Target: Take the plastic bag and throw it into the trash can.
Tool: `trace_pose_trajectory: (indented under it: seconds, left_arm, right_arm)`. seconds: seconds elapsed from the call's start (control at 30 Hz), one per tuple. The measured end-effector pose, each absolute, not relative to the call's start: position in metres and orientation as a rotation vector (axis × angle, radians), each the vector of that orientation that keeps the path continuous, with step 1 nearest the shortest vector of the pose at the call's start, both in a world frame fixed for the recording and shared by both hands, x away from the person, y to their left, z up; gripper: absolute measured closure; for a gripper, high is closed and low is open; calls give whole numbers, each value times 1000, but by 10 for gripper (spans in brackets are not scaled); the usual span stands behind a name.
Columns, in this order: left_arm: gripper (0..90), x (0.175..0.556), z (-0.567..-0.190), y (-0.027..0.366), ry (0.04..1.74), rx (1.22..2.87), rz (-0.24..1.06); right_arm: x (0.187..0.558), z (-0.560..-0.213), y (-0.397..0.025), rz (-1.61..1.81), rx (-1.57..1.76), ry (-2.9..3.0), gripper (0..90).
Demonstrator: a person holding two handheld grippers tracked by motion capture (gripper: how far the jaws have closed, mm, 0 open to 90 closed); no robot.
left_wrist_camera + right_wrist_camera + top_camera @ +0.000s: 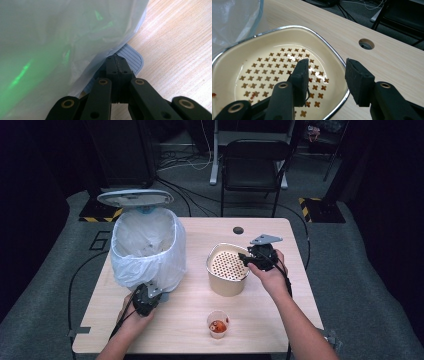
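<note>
Risk sits at the strainer bowl point(228, 268): right gripper point(327, 80), jaws apart astride its rim, may tip it — left gripper point(117, 67) (jaws together) presses the bin pedal point(131, 56).

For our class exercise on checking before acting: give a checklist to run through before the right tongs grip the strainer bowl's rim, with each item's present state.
1. Right tongs open, one jaw inside and one outside the strainer bowl's rim: ok.
2. Left tongs closed, tips on the bin pedal: ok.
3. Bin lid raised: ok.
4. Bin bag mouth open: ok.
5. Small cup stands apart from the bowl: ok.
6. Bowl empty of scraps: cannot tell; red specks near the edge.
</note>
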State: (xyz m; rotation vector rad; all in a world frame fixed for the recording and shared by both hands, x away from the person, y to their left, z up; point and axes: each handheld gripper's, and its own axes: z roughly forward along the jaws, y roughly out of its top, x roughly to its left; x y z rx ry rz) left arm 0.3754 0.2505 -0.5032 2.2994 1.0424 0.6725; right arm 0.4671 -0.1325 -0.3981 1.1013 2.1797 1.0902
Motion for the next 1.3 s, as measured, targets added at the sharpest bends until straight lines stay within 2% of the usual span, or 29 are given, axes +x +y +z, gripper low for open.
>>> trace_pose_trajectory:
  seconds: [0.2, 0.43, 0.67, 0.8, 0.97, 1.3]
  left_arm:
    - [900, 375, -503, 250, 1044, 2299, 680]
    - [900, 375, -503, 250, 1043, 2299, 680]
    - [900, 375, -504, 251, 1035, 2299, 675]
    - [900, 375, -504, 251, 1046, 2284, 674]
    - [900, 375, -504, 251, 1046, 2290, 679]
    - [900, 375, -504, 251, 1038, 2292, 675]
  right_arm:
    - [466, -404, -143, 1075, 1139, 2161, 528]
    - [468, -413, -150, 1069, 1201, 2198, 563]
    - [473, -415, -147, 1068, 1210, 2199, 664]
    - [475, -413, -149, 1070, 1219, 2214, 688]
    - [477, -411, -153, 1021, 1193, 2241, 778]
    - [458, -413, -173, 1059, 1198, 2243, 784]
